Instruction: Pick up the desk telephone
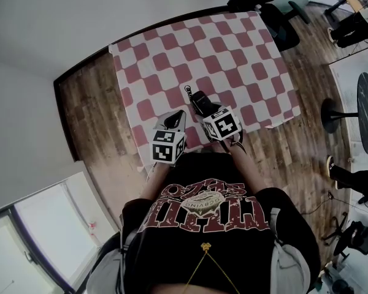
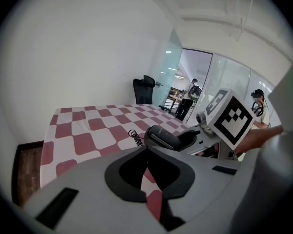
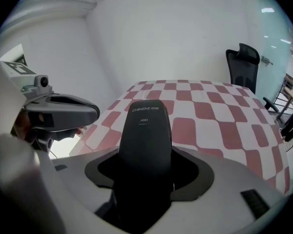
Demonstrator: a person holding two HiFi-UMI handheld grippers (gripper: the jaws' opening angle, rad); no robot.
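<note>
The right tongs (image 3: pixel 149 167) pinch the black plastic telephone handset (image 3: pixel 145 130) lengthwise. Just beside them, the left tongs (image 2: pixel 147 167) are pressed together with nothing between them. Both are over the near edge of the red-and-white checked worktop (image 1: pixel 233 48), where the handset's coiled black cord (image 2: pixel 135 136) trails.

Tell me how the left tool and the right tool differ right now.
The right tool is shut on the black telephone handset; the left tool holds nothing, its jaws together over the checkered tablecloth. In the head view the right tool reaches farther onto the table than the left tool. Both carry a marker cube.
</note>
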